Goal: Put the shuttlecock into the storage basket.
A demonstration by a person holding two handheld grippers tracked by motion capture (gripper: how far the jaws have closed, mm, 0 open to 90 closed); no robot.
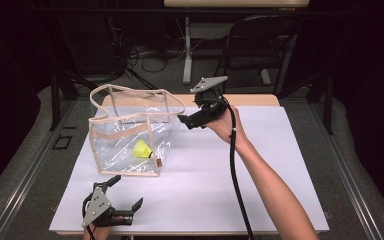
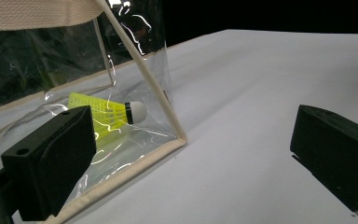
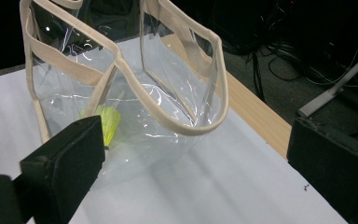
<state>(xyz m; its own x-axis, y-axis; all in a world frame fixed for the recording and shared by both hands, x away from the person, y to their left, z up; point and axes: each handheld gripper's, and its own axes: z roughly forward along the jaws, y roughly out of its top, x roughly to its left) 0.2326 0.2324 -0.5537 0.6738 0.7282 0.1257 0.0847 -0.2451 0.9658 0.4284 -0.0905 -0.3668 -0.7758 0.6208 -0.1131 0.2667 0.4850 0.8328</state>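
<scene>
A clear plastic bag point(image 1: 125, 132) with beige trim and straps stands upright on the white sheet, left of centre. A yellow shuttlecock point(image 1: 142, 149) with a white cork lies on its side inside it, at the bottom. My right gripper point(image 1: 184, 120), held in a hand, hovers beside the bag's upper right rim and points at it. Its jaws stand open with nothing between them; the right gripper view shows the bag point(image 3: 214, 70) and the shuttlecock point(image 3: 108, 122) ahead. My left gripper point(image 1: 126, 193) rests open near the front left edge, facing the bag's corner point(image 2: 142, 70) and the shuttlecock point(image 2: 107, 112).
A white sheet point(image 1: 260, 165) covers the table, with a strip of wood point(image 1: 250, 100) showing at the back edge. Beyond stand a dark chair point(image 1: 260, 45) and a table leg point(image 1: 187, 50), with cables on the floor. The right gripper's cable point(image 1: 232, 165) runs along the forearm.
</scene>
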